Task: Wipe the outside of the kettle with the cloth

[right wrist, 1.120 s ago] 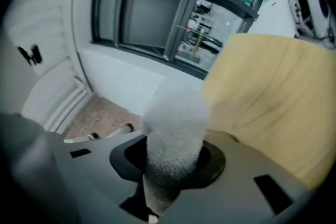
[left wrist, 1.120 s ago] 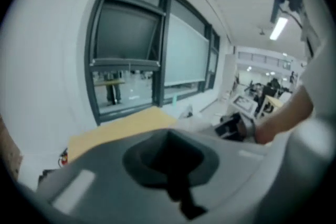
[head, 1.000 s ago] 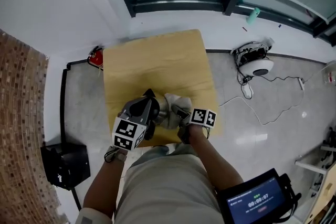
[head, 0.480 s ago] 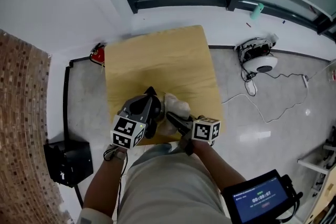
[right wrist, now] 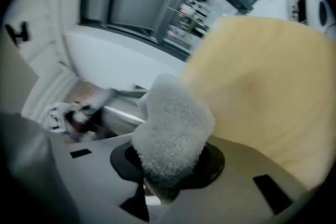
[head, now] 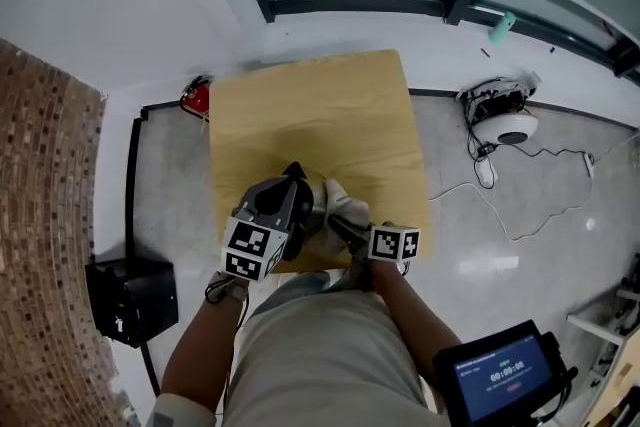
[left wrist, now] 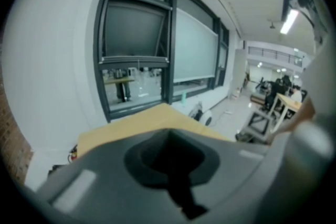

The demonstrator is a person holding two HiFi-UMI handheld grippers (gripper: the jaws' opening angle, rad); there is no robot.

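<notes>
The right gripper (head: 334,218) is clamped on the cloth (head: 341,203). In the right gripper view the white, nubbly wad (right wrist: 170,136) is pinched between the jaws and stands up out of them. The jaws of the left gripper (left wrist: 173,165) are drawn together, and nothing is seen between them.

The kettle (head: 312,205) is set near the 6 o'clock edge of the wooden table (head: 320,110). It is wedged between the two grippers and only a sliver of its steel side is seen from the head view. The left gripper (head: 290,185) is laid just beside it at its 9 o'clock. The cloth is held against or just beside it at its 3 o'clock; contact cannot be confirmed.

The coming stroke is judged to turn on one relation. In the right gripper view the kettle's shiny wall (right wrist: 113,115) lies at 9 o'clock of the cloth, close beside it. The wall's gleam runs across the view from 9 towards 3 o'clock. The wad would therefore need to be pressed towards 9 o'clock and drawn along the wall. The right gripper is the one placed for the wiping, and the left is judged to be only steadying the body.
</notes>
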